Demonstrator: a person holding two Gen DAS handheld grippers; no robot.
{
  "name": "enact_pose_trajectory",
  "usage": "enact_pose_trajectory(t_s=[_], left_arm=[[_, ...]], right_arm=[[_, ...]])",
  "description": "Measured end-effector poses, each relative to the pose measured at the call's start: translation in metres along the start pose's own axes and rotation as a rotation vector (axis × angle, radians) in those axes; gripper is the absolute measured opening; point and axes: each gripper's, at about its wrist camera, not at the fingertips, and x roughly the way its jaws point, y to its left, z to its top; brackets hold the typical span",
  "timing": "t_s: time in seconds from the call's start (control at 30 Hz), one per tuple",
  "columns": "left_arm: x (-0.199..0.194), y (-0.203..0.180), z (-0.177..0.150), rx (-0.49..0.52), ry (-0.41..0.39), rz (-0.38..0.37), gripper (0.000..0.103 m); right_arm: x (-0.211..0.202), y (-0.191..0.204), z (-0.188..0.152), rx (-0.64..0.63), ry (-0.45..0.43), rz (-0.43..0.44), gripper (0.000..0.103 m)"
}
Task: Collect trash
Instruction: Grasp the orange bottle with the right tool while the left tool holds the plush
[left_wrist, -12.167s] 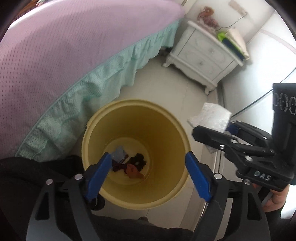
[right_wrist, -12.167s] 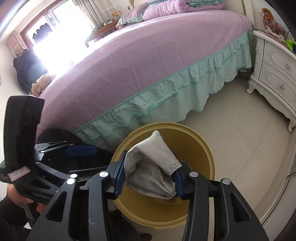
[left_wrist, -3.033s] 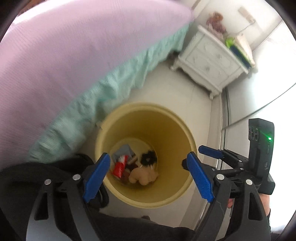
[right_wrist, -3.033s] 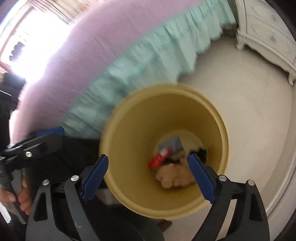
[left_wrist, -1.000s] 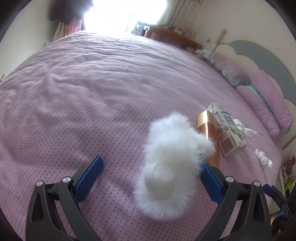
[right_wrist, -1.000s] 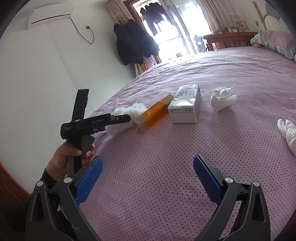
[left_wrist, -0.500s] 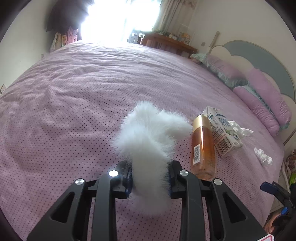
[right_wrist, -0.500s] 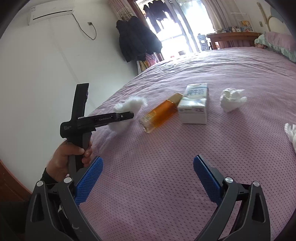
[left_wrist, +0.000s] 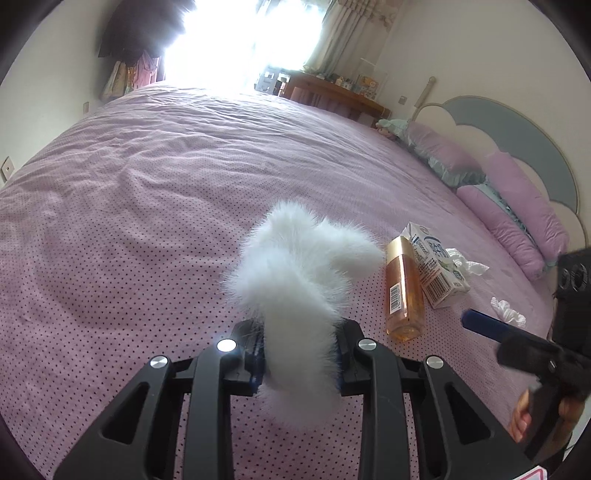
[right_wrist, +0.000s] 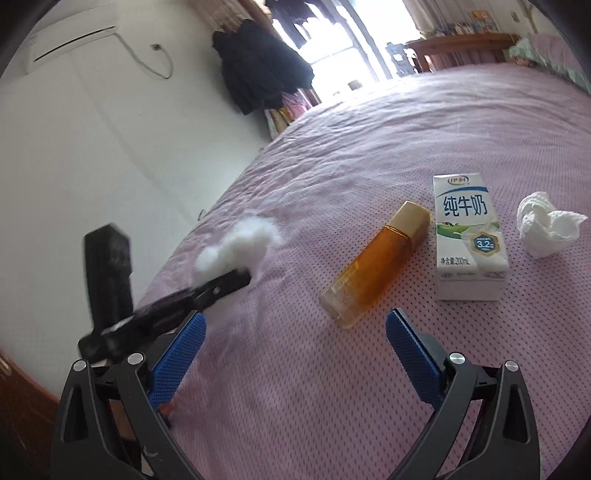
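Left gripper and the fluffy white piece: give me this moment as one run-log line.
left gripper: shut on fluffy white piece | right gripper: open, empty | amber bottle, milk carton, crumpled tissue: on bed

Purple dotted bedspread (right_wrist: 369, 369), amber bottle (right_wrist: 373, 266) beside milk carton (right_wrist: 467, 236), crumpled tissue (right_wrist: 546, 229), pillows (left_wrist: 517, 199).

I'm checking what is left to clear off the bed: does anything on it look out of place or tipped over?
Yes. An amber bottle lies on its side on the purple bedspread, beside a flat-lying milk carton and crumpled white tissue. Nothing looks spilled. The left gripper is shut on a white fluffy piece.
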Motion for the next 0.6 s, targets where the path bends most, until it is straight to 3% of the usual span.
enact_pose_trajectory(t_s=[0.27,0.37,0.47,0.53,0.57,0.6], left_arm=[[0.005,0.007,-0.003,-0.01,0.012,-0.033,0.028],[0.007,0.009,-0.004,-0.012,0.017,-0.041,0.028],[0.007,0.012,-0.003,-0.01,0.016,-0.047,0.028],[0.008,0.013,-0.003,-0.007,0.017,-0.052,0.028],[0.008,0.012,-0.003,-0.006,0.017,-0.054,0.028],[0.008,0.011,-0.004,-0.002,0.021,-0.058,0.028]], right_arm=[[0.04,-0.013,0.018,0.164,0.061,-0.192,0.082],[0.058,-0.017,0.031,0.178,0.083,-0.307,0.08],[0.072,-0.022,0.037,0.172,0.119,-0.39,0.07],[0.075,-0.021,0.037,0.152,0.127,-0.432,0.055],[0.074,-0.021,0.036,0.141,0.128,-0.44,0.046],[0.072,-0.023,0.035,0.143,0.124,-0.425,0.045]])
